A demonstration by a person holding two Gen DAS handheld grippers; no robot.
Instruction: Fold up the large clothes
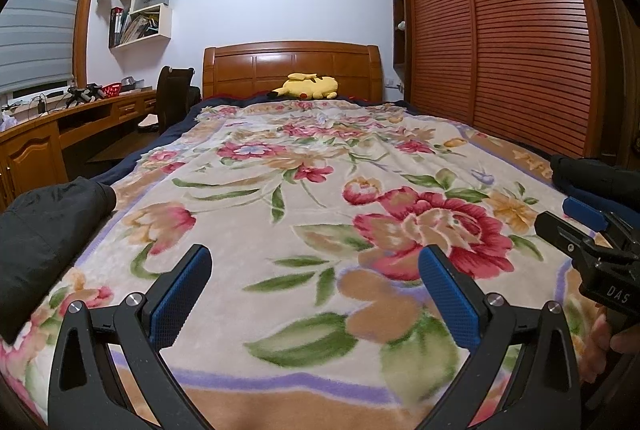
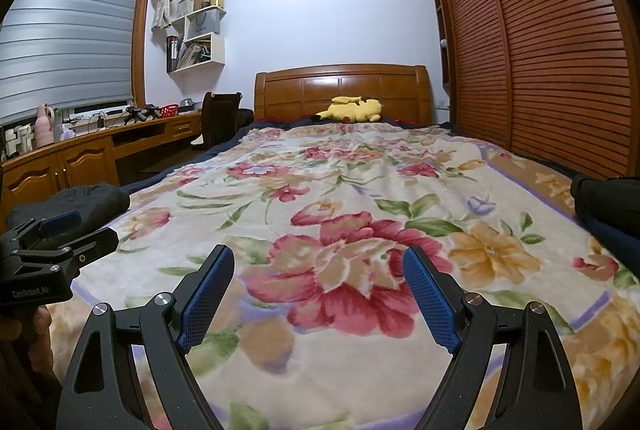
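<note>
1. Left gripper (image 1: 316, 262): fingers spread wide apart, nothing between them; it hangs above the near end of the blanket (image 1: 304, 190).
2. Right gripper (image 2: 318, 264): fingers likewise wide apart and holding nothing, above the large red flower on the blanket.
3. The two grippers sit side by side: in the left view the right gripper shows at 3 o'clock; in the right view the left one shows at 9 o'clock.
4. Black garment (image 1: 44, 230): lies bunched at the left edge of the bed, at 9 o'clock in the left view, clear of both grippers.
5. A second dark garment (image 2: 608, 206) lies at the right edge, at 3 o'clock.
6. Farther out, at 12 o'clock: yellow plush toy (image 1: 310, 86) against the wooden headboard (image 1: 292, 64).
7. Slatted wardrobe (image 1: 500, 38) at 2 o'clock; desk (image 2: 100, 146) at 9 o'clock.
</note>
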